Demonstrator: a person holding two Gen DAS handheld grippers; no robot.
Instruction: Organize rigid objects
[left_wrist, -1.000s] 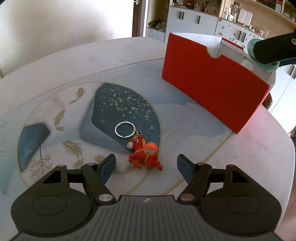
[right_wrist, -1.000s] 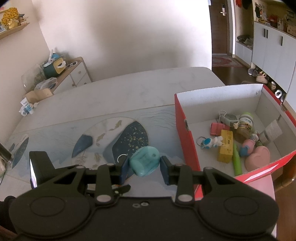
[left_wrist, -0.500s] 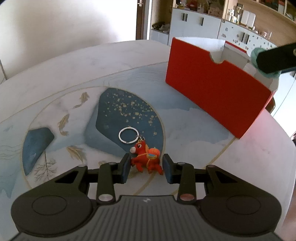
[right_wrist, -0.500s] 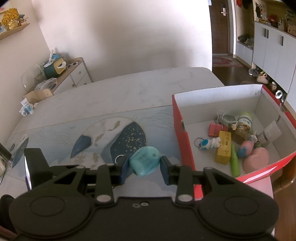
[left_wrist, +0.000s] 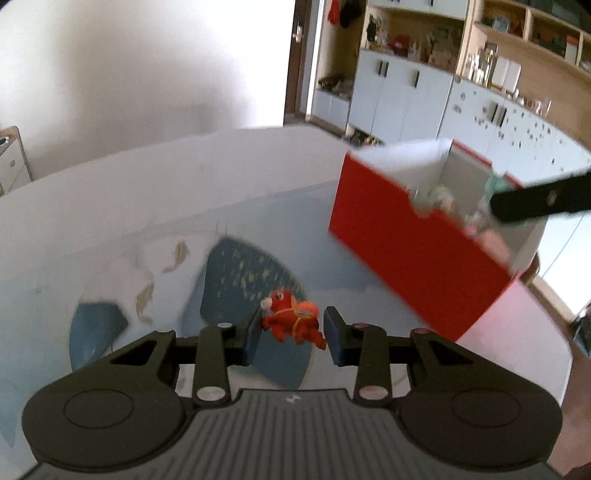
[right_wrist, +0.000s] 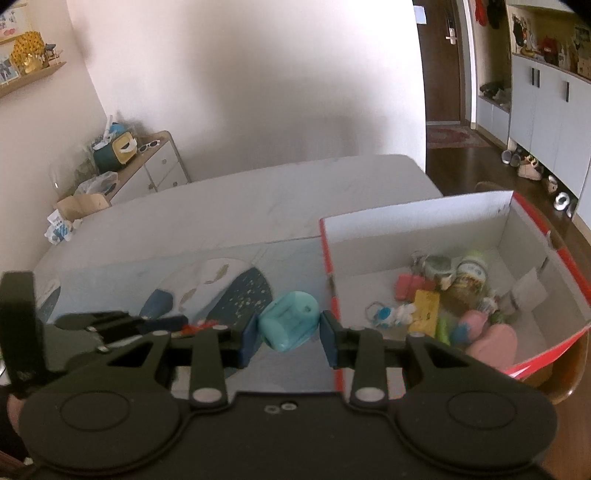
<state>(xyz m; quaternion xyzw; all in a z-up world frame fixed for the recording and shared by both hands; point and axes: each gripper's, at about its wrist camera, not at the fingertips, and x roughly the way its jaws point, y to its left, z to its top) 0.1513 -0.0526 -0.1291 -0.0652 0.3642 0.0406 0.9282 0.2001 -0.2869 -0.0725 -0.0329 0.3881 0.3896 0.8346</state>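
Pinching a red toy horse (left_wrist: 291, 321) between the blue fingers (left_wrist: 252, 334) of the left gripper (left_wrist: 291, 334), having just been closing on it, and holding it clear above the painted worktop (left_wrist: 147, 206). Gripping a teal plastic piece (right_wrist: 290, 325) between the fingers (right_wrist: 328, 341) of the right gripper (right_wrist: 289, 338), just beside the near wall of the red box (right_wrist: 546, 240). Showing, inside the box, a jumble of small things: a yellow block (right_wrist: 424, 312), a small jar (right_wrist: 471, 271), a pink piece (right_wrist: 495, 345), a little white-and-blue figure (right_wrist: 391, 314). Standing open-topped at the worktop's right end, the box; the left gripper's view blurring throughout.
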